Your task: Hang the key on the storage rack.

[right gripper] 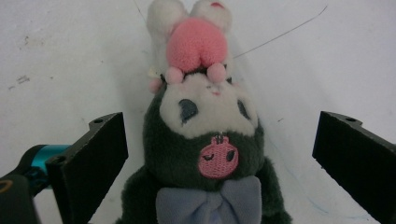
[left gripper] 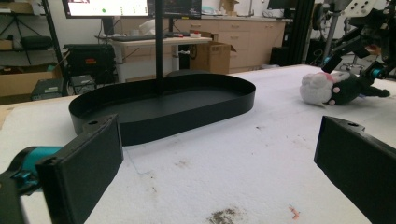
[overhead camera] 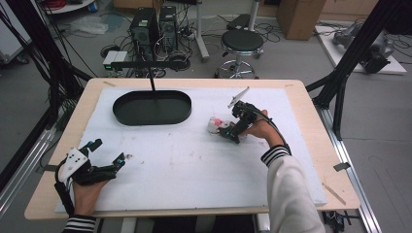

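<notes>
Your right claw stands released, its two black jaws spread wide to either side of the small dark-green plush toy with the white face, pink cap and grey-blue bow. In the right gripper view the toy lies between the jaws with a gap on each side, so nothing is clamped. In the high view that right claw sits over the plush toy, which lies on the white foam mat right of the bench's middle, nearer the far edge than the near one. Whether a jaw brushes the toy's body there is hard to tell, since your hand covers much of it.

Your left claw is also released, jaws well apart and gripping nothing, low over the mat near the bench's near left corner. The left gripper view shows bare mat between the jaws of the left claw, with the plush toy lying well off.

The shallow black oval metal tray rests on the mat toward the far left of the bench, well apart from the toy. A thin black post rises at its far rim.
</notes>
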The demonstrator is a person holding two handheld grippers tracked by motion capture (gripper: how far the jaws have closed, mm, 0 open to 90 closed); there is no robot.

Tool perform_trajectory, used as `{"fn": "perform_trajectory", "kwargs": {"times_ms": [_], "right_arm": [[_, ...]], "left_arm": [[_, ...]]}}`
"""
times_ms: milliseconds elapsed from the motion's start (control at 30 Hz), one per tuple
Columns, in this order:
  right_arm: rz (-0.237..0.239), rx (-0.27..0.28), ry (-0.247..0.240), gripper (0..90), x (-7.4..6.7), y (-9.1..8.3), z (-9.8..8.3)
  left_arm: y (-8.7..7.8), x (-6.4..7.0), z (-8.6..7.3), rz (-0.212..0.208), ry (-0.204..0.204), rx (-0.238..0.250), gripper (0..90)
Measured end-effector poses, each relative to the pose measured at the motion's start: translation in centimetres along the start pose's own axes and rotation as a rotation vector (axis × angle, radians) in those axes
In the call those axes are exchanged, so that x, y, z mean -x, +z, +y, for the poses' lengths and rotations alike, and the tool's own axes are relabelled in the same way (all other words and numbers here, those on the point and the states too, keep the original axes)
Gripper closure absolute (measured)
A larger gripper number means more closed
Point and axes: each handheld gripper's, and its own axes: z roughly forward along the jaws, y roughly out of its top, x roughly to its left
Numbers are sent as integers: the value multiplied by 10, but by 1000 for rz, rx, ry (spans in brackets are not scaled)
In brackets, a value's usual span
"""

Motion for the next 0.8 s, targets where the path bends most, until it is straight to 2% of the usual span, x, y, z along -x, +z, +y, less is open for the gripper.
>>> {"fn": "perform_trajectory", "kwargs": {"times_ms": [33, 400, 567, 733, 800], "right_arm": [[0, -3, -4, 49, 0, 1, 0], [59, -2, 16, 80, 1, 5, -1], [87, -40, 9, 302, 3, 6, -2], [82, -43, 6, 420, 2, 4, -1], [79, -42, 6, 440, 1, 4, -1]], "left_arm": [[0, 0, 0, -2, 2, -1, 17], [0, 0, 0, -2, 3, 0, 17], [0, 0, 0, 0, 3, -3, 17], [0, 0, 0, 2, 8, -9, 17], [0, 0, 0, 2, 8, -8, 17]]}}
